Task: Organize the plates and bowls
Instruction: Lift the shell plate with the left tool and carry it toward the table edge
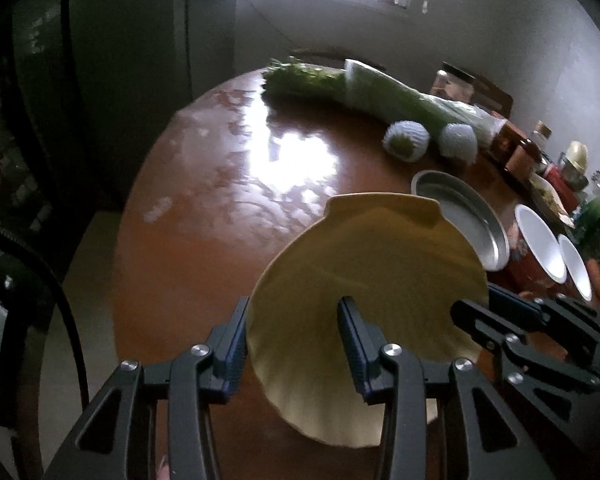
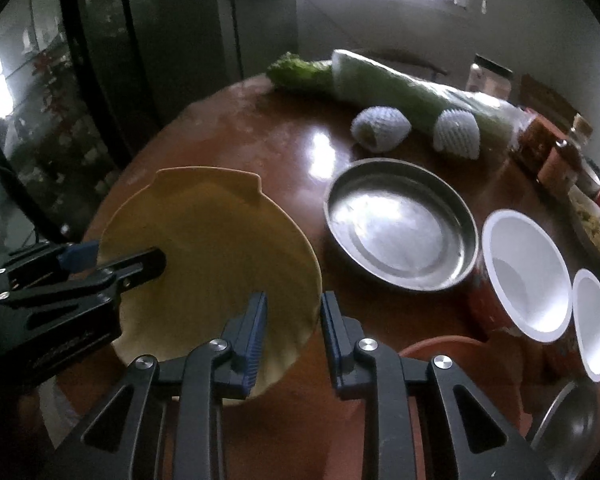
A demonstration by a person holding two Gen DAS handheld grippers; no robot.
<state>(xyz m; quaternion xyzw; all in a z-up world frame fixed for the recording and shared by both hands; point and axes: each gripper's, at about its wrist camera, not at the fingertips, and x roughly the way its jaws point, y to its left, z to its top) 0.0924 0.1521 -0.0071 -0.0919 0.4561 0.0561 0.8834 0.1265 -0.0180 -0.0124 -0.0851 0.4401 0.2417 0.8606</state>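
A yellow ribbed plate [image 1: 372, 280] [image 2: 208, 248] lies near the front of the brown round table [image 1: 220, 240]. My left gripper [image 1: 296, 344] is open, its fingers straddling the plate's left rim; it also shows in the right wrist view [image 2: 112, 260]. My right gripper [image 2: 292, 328] is open, its fingers straddling the plate's right rim; it also shows in the left wrist view [image 1: 496, 316]. A steel dish [image 2: 400, 224] [image 1: 460, 220] sits right of the plate. Two white-lined red bowls [image 2: 524, 276] [image 2: 592, 324] stand further right.
A long wrapped cabbage [image 2: 412, 96], leafy greens [image 2: 300, 70] and two foam-netted fruits [image 2: 380, 130] [image 2: 456, 136] lie at the back. Jars and bottles [image 2: 556, 152] crowd the right edge. An orange dish rim [image 2: 440, 346] and a steel lid [image 2: 568, 424] are at front right.
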